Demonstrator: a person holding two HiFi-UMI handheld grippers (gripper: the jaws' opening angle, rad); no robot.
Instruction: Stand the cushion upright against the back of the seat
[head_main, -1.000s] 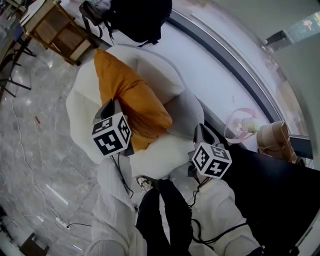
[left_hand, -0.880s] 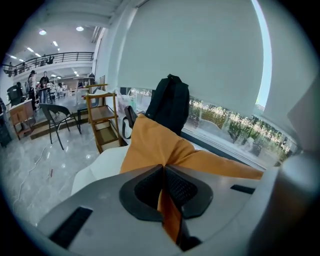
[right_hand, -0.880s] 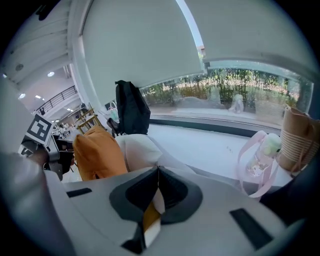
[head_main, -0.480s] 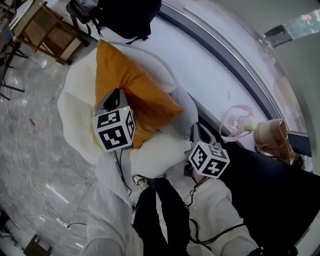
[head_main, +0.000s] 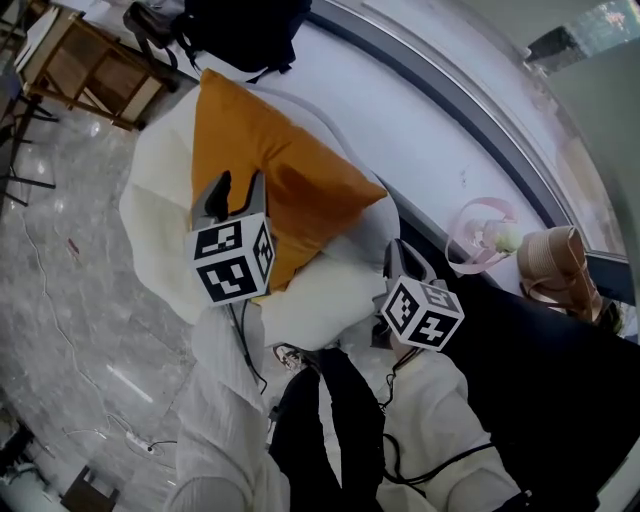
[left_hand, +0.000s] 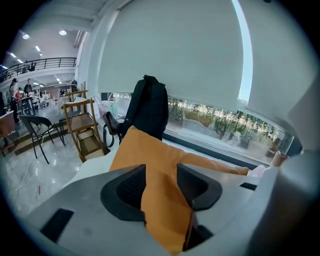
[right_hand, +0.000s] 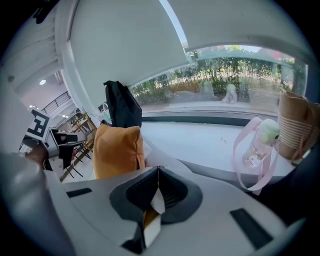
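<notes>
An orange cushion (head_main: 275, 165) leans tilted against the back of the white armchair (head_main: 160, 235), its broad face toward me. My left gripper (head_main: 240, 183) is at the cushion's lower left edge. Its jaws are opening, and the left gripper view shows them apart with the cushion's (left_hand: 160, 165) fabric still between them. My right gripper (head_main: 400, 252) hangs at the chair's right side, clear of the cushion, with its jaws shut and nothing in them. The right gripper view shows the cushion (right_hand: 117, 150) standing to the left, beyond the shut right gripper (right_hand: 158, 172).
A black backpack (head_main: 240, 25) sits behind the chair on the white window ledge. A wooden rack (head_main: 85, 65) stands at the upper left on the marble floor. A pink-strapped bottle (head_main: 490, 240) and a woven basket (head_main: 555, 265) rest on the ledge at right.
The cushion has swung up from a narrow slanted lie to a broader, more upright lean on the chair back. The left gripper's jaws have parted.
</notes>
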